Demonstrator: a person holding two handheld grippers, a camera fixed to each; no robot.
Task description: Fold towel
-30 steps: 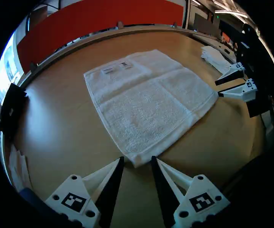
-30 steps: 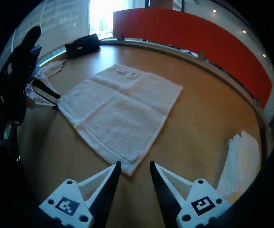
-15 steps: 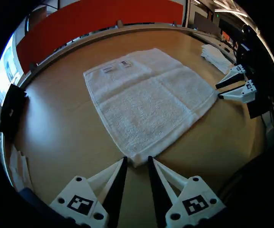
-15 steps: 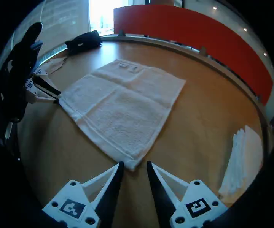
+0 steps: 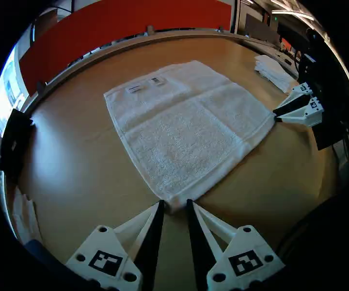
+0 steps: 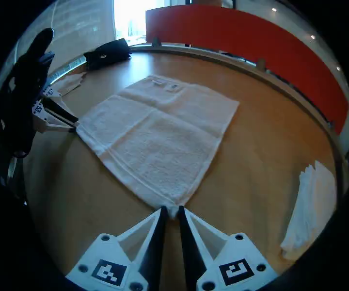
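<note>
Narrowed since before, the right tool (image 6: 171,213) pinches a corner of the towel (image 6: 160,136), the left tool (image 5: 173,209) narrowly brackets another; tags (image 5: 145,85) unreadable.

I see a white terry towel (image 5: 184,131), roughly square, spread flat in a single layer on the wooden desk (image 5: 72,165). Faint creases split it into quarters, and a woven band runs along its edges. Two small labels (image 5: 145,85) sit near its far edge. Its nearest corner lies between the fingers of my left gripper (image 5: 174,208), and a neighbouring corner between those of my right gripper (image 6: 172,213).
</note>
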